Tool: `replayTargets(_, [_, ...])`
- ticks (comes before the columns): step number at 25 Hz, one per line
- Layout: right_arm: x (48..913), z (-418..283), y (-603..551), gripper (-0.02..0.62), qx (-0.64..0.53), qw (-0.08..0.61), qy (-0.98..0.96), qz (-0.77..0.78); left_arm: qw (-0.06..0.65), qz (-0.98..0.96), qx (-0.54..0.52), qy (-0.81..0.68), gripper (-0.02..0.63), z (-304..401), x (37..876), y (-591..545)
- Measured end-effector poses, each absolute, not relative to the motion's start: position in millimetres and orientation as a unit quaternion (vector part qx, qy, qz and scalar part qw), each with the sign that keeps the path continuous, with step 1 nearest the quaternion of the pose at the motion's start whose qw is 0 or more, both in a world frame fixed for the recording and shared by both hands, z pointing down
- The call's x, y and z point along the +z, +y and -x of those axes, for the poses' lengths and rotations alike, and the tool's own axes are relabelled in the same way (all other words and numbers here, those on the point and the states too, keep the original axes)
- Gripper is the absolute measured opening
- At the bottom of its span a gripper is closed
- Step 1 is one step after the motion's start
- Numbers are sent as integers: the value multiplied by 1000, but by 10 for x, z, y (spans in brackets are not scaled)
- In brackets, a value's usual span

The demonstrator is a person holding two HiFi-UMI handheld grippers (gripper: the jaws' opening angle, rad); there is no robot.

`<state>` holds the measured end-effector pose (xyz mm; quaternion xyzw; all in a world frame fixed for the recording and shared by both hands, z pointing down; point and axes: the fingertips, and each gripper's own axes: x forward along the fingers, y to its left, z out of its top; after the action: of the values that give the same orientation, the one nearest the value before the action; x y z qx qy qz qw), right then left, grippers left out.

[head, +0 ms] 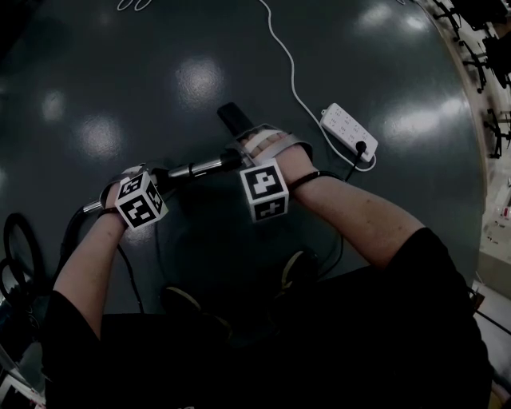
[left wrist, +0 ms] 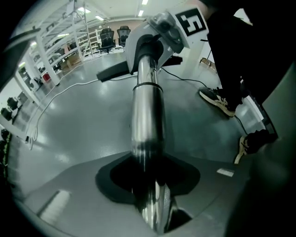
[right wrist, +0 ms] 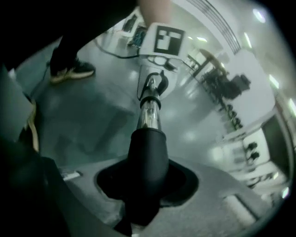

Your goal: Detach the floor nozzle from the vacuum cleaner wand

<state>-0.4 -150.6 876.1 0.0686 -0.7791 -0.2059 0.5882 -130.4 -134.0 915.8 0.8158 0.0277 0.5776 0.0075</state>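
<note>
Above the dark floor (head: 200, 48), the left gripper (left wrist: 155, 208) is clamped on the chrome wand (left wrist: 147, 115). The right gripper (right wrist: 138, 203) is clamped on the black nozzle neck (right wrist: 147, 157), with the floor nozzle (head: 234, 117) jutting just beyond it. Probably best to brace the wand steady and pull the neck straight along the tube, without bending the joint.

- a big open lab or workshop hall
- glossy grey floor (head: 200, 80) mirroring strip ceiling lights (left wrist: 141, 13)
- white shelving racks (left wrist: 62, 51) and office chairs (left wrist: 106, 34) at the floor's far edge
- white power strip (head: 349, 132) lying on the floor
</note>
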Motion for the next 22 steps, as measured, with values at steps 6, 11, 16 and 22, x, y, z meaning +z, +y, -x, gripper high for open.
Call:
replayTargets(6, [8711,35,-1149,123,96,546,-833,-1,-19,-809,586,39,147,1320,9181,-1290])
replayTargets(11, [8768,-116,-1173,129,-15,575,-817,41,21,-825,562,59,149,1212,9178,-1198])
replayTargets(16, [8712,-213,-1639,118,-285,631,-717,-76,37,-829,557,38,149,1192,9152,-1317])
replayTargets(22, [8941,-332,-1376,115,21,572,-817,-67,4,-806,591,28,149,1423,9289,-1374])
